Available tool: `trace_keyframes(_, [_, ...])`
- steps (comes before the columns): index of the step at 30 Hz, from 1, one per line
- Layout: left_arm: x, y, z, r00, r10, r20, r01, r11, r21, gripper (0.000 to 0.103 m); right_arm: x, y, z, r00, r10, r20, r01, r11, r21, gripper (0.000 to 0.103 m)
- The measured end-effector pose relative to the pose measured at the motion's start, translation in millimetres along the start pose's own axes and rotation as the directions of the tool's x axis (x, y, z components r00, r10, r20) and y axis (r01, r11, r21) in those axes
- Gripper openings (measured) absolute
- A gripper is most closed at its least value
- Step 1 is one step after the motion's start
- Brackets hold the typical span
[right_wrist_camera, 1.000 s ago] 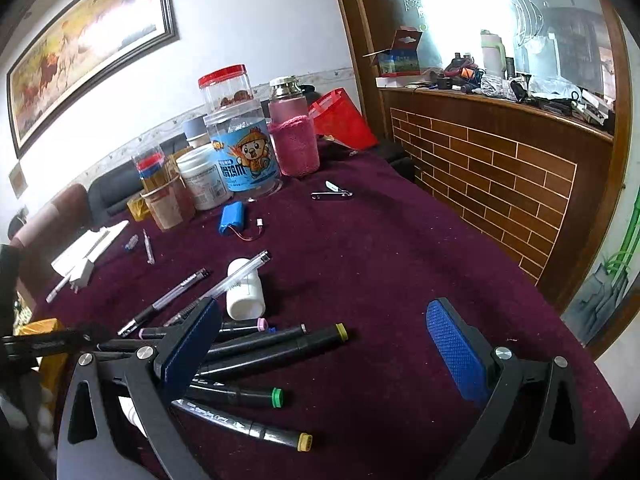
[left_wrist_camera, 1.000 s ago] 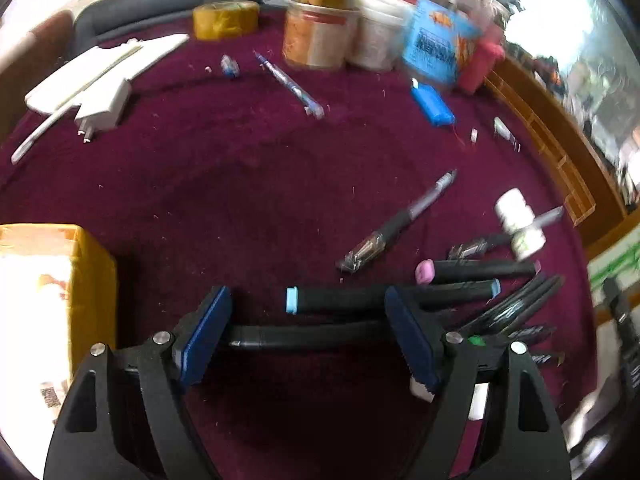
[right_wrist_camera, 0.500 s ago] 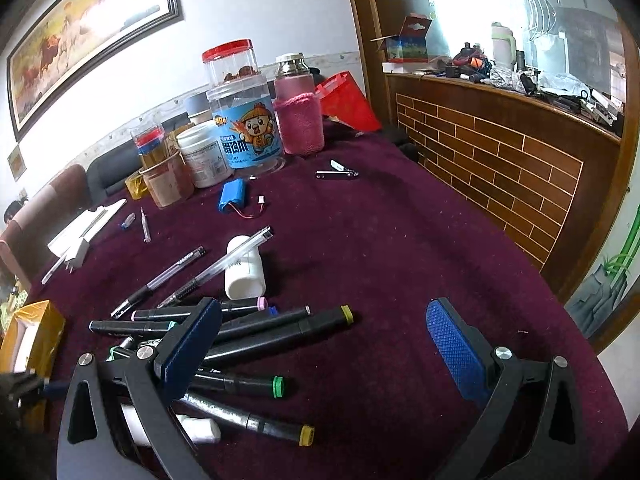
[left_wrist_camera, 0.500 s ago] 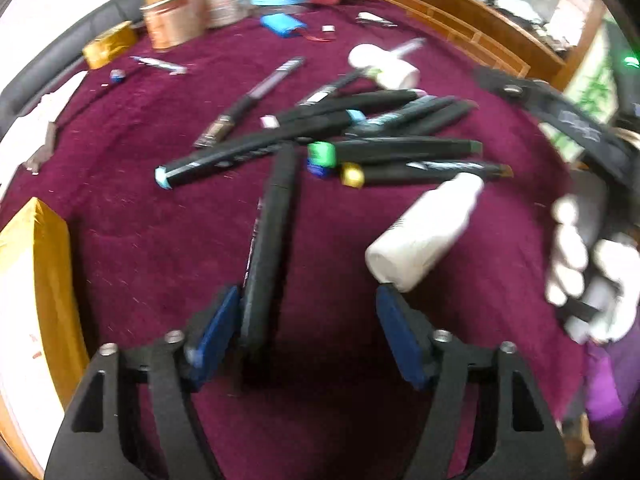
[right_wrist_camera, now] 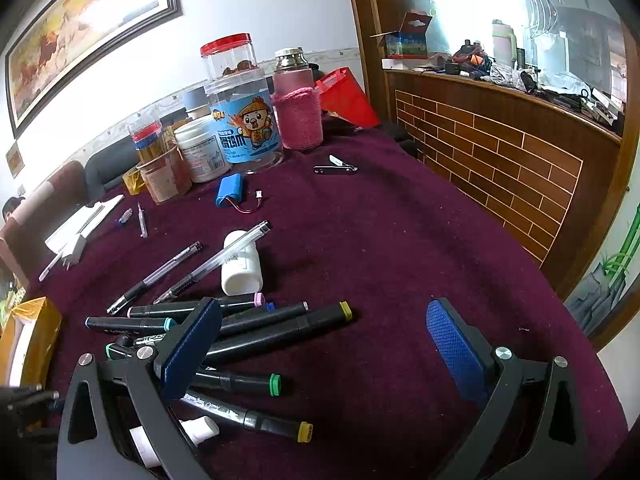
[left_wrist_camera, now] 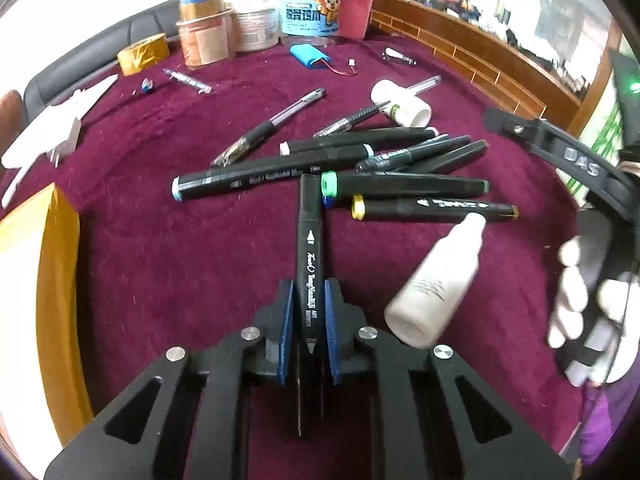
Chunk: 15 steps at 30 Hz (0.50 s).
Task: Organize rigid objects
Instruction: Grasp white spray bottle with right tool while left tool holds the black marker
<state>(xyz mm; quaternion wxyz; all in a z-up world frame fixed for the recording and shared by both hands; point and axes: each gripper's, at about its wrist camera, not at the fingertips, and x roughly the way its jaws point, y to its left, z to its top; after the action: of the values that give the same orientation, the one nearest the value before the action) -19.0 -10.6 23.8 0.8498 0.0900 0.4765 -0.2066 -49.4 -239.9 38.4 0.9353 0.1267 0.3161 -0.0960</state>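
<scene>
Maroon cloth covers the worktop (left_wrist_camera: pixel 140 264), where a black art marker (left_wrist_camera: pixel 309 248) is pinched lengthwise in the left gripper (left_wrist_camera: pixel 308 320), pointed at the marker pile (left_wrist_camera: pixel 400 172), while the right gripper (right_wrist_camera: pixel 324 344) is spread wide.

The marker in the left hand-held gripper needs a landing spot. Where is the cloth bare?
Bare cloth lies between the yellow box and the held marker, and on the right from the nail clipper to the brick-patterned edge. The marker pile and the white bottle crowd the middle.
</scene>
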Motion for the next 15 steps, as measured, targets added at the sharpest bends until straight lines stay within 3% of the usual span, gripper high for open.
trace_keyframes(8, [-15.5,13.3,-32.7,0.999,-0.025,0.046,0.031,0.991,-0.128,0.013,2.9,0.3,-0.1,1.0,0.001,-0.013,-0.001,1.0,0.002,0.101])
trace_keyframes(10, [-12.7,13.3,-30.5,0.997,-0.027,0.066,0.037,0.987,-0.155,0.019,3.1,-0.6,-0.5,1.0,0.0,-0.016,0.0,1.0,0.006,0.101])
trace_keyframes(12, [-10.4,12.5,-28.7,0.996,-0.039,0.086,0.053,0.985,-0.162,0.025,4.0,-2.4,-0.8,1.0,0.0,-0.02,0.0,1.0,0.017,0.101])
trace_keyframes(15, [-9.1,7.6,-28.0,0.995,-0.019,0.097,0.032,0.99,-0.14,0.021,4.6,-6.3,-1.0,1.0,0.003,-0.025,-0.002,0.999,0.036,0.101])
